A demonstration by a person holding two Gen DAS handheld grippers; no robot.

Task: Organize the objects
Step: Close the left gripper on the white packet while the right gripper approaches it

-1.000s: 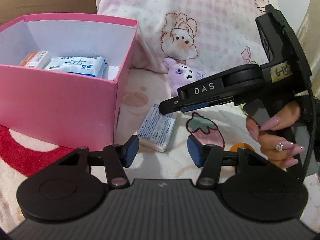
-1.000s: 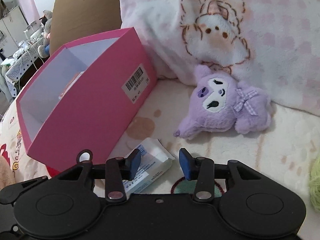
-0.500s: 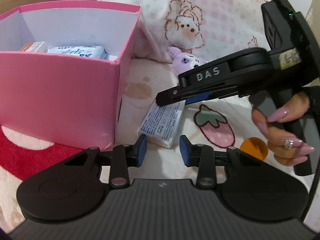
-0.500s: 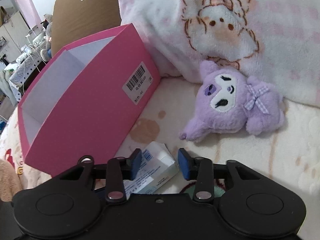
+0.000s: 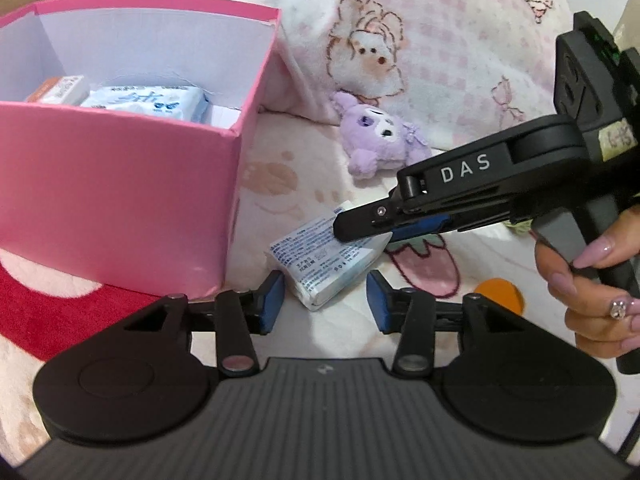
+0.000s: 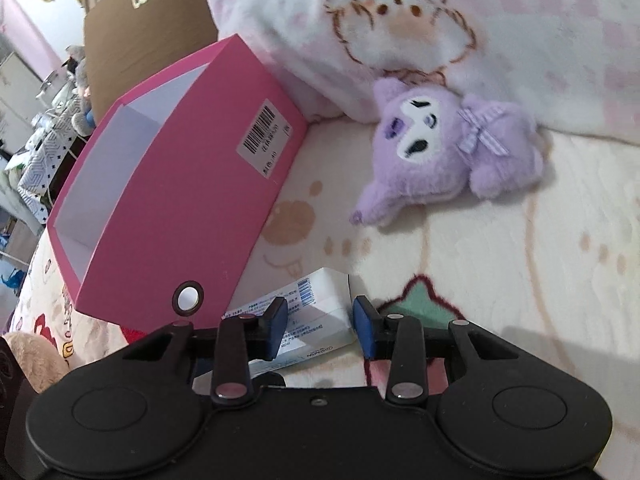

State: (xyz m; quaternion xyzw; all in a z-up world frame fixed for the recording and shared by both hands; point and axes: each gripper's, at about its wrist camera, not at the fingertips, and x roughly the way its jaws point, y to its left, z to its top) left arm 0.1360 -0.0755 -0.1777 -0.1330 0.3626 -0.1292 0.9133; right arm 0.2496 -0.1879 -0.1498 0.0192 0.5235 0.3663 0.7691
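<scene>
Just beside the pink box [image 5: 120, 184], on the blanket, white tissue pack [image 5: 320, 264] between parted right gripper [image 6: 320, 320] pads, nothing clamped, left gripper [image 5: 326, 298] open too; probably light, squashy, slippery—best pinched across its short sides.

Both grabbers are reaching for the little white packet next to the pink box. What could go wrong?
1. The right hand-held gripper and left hand-held gripper both straddle the white packet, jaws open, so they might bump.
2. The packet lies on a soft blanket and could sink or slip when pinched.
3. The pink box stands close and could get nudged.
</scene>
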